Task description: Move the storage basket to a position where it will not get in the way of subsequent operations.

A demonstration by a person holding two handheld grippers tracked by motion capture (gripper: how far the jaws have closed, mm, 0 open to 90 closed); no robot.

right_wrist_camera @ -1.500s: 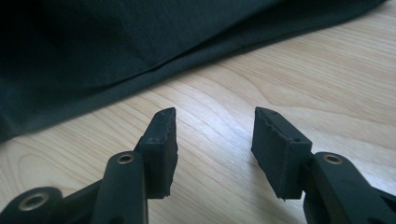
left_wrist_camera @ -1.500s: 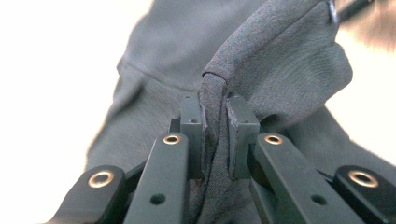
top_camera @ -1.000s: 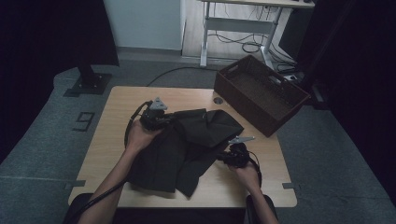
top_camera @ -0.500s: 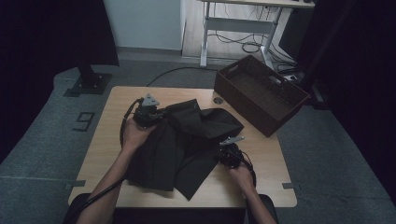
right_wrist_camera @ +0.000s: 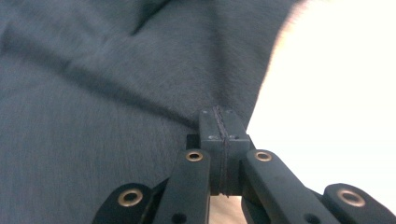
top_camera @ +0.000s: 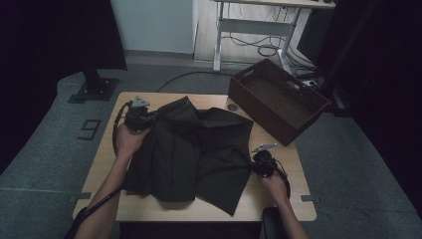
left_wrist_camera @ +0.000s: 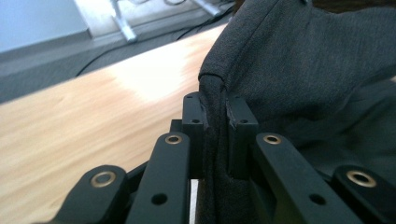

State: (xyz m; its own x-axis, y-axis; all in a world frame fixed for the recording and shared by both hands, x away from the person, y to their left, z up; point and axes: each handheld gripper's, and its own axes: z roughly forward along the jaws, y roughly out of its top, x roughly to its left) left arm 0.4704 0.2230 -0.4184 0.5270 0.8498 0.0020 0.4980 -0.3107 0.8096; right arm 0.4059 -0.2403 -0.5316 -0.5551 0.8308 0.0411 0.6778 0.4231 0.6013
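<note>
A dark cloth garment [top_camera: 199, 149] lies rumpled across the middle of the wooden table [top_camera: 298, 204]. My left gripper [top_camera: 148, 117] is at the cloth's far left corner. In the left gripper view it [left_wrist_camera: 215, 112] is shut on a folded edge of the cloth [left_wrist_camera: 303, 70], which bunches between the pads. My right gripper [top_camera: 252, 166] is at the cloth's right edge, near the table's right side. In the right gripper view it [right_wrist_camera: 218, 122] is shut on a thin hem of the cloth [right_wrist_camera: 116, 84], and the fabric stretches away from the jaws.
A brown rectangular basket [top_camera: 278, 99] stands empty at the table's far right corner, partly over the edge. A small round mark [top_camera: 232, 106] sits on the table beside it. Bare wood [left_wrist_camera: 93, 116] shows left of the cloth. Desk legs and cables lie on the floor beyond.
My left gripper has pulled its corner to the left. My right gripper dipped left, then drew its edge to the right. The cloth now lies spread wider between them.
</note>
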